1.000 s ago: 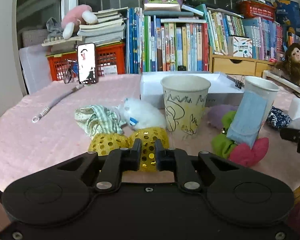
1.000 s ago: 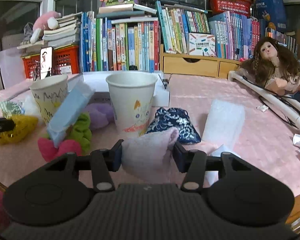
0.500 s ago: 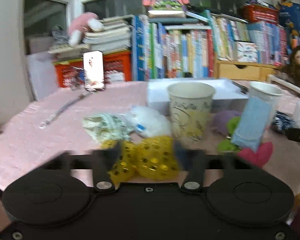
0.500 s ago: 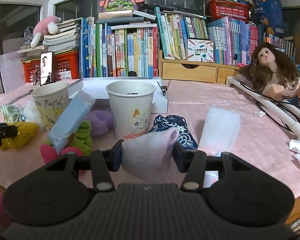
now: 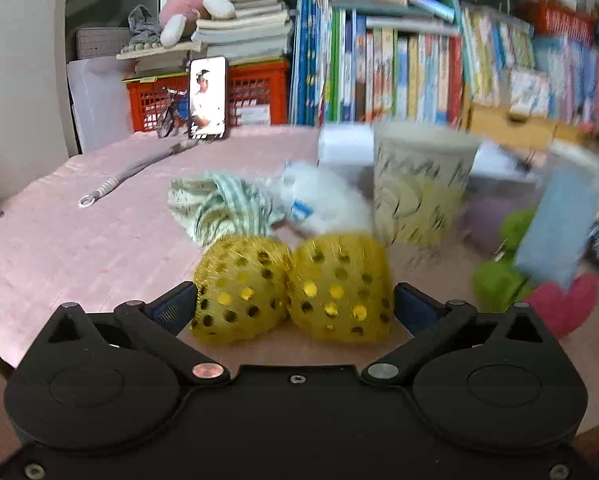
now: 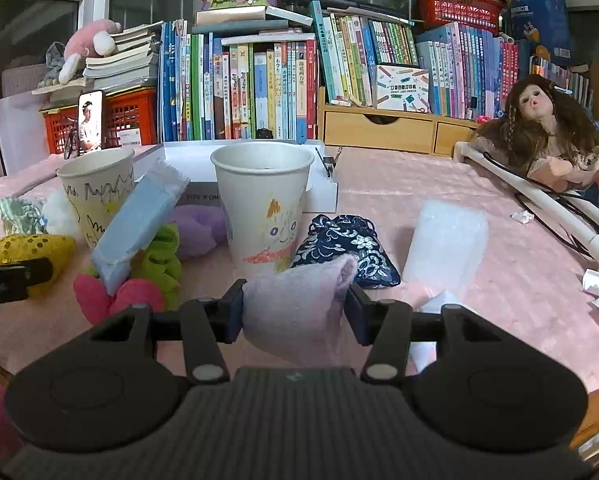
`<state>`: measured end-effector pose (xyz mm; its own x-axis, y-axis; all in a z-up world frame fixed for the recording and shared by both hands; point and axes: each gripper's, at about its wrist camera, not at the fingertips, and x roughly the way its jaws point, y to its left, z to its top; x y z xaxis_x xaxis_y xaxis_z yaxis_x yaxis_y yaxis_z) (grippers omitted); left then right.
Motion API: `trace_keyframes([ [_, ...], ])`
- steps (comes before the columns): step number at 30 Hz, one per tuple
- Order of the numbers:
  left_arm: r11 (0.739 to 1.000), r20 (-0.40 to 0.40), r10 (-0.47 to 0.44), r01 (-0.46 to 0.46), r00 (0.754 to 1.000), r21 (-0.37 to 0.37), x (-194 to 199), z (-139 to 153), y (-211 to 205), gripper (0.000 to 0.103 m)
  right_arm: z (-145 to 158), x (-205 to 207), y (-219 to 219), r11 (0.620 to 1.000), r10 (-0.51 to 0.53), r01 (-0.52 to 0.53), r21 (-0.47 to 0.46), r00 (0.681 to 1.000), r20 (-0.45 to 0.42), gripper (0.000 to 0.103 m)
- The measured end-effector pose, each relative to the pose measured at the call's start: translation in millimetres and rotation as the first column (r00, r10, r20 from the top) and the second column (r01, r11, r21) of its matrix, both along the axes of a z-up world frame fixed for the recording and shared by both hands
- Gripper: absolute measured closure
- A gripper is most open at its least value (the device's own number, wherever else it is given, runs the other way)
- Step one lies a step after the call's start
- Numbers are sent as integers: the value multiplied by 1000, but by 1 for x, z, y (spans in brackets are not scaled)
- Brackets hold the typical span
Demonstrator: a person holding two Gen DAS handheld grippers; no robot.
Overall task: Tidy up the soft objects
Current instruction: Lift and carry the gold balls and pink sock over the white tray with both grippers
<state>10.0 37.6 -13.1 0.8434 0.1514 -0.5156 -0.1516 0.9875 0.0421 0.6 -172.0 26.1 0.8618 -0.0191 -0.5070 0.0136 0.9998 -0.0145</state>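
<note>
Two paper cups stand on a pink-covered surface [image 6: 439, 184]: a scribbled cup [image 6: 95, 196] on the left with a light blue packet [image 6: 133, 226] leaning against it, and a cup with a drawn face [image 6: 265, 208]; what either holds cannot be seen. The left wrist view is blurred on its right side, yet it alone shows the yellow sequinned bow [image 5: 293, 290] lying on the surface between the wide-spread fingers of the left gripper [image 5: 295, 304], whose jaws have just been opening; the bow fills the gap, its ends at the pads. Only the right wrist view shows a doll [image 6: 547, 132], a navy floral pouch [image 6: 349, 246] and the right gripper [image 6: 295, 308] clamped on a pale pink soft cloth [image 6: 295, 312], in front of the face cup.
</note>
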Motion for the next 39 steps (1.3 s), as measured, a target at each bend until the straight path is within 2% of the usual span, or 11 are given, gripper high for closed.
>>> trace_keyframes([
  [1,1000,-4,3,-3,1000,23,1,-2,-3,1,0,0,0,1000,1,-1,0,1000,-1,47],
  [2,999,14,-1,0,1000,33,0,-2,-4,14,-1,0,1,1000,3,-3,-1,1000,-2,47],
  [3,999,25,-7,6,1000,45,-3,-2,-5,31,-1,1,1,1000,5,-5,-2,1000,-3,47],
  [5,997,31,-22,20,999,69,-5,2,-8,45,-1,1,1,1000,7,-7,-3,1000,-3,47],
  [9,997,26,-55,54,998,55,-12,8,-6,67,3,1,1,1000,8,-7,-5,1000,10,47],
  [12,993,44,-81,77,996,89,-23,16,-7,81,8,-1,0,1000,8,-7,-5,1000,25,47],
  [18,984,90,-137,126,986,124,-38,36,-13,81,19,-1,-3,1000,9,-9,2,999,51,47],
  [23,984,102,-150,139,983,110,-43,52,-13,81,25,0,-5,1000,12,-13,6,998,67,47],
  [28,977,137,-189,173,972,125,-37,85,-7,80,41,6,-12,999,24,-26,23,997,80,47],
  [33,966,157,-245,228,957,119,-9,127,-3,79,75,16,-20,997,64,-68,28,990,128,47],
  [39,950,78,-307,300,949,92,57,154,-10,79,115,68,-35,988,118,-127,87,988,98,47],
])
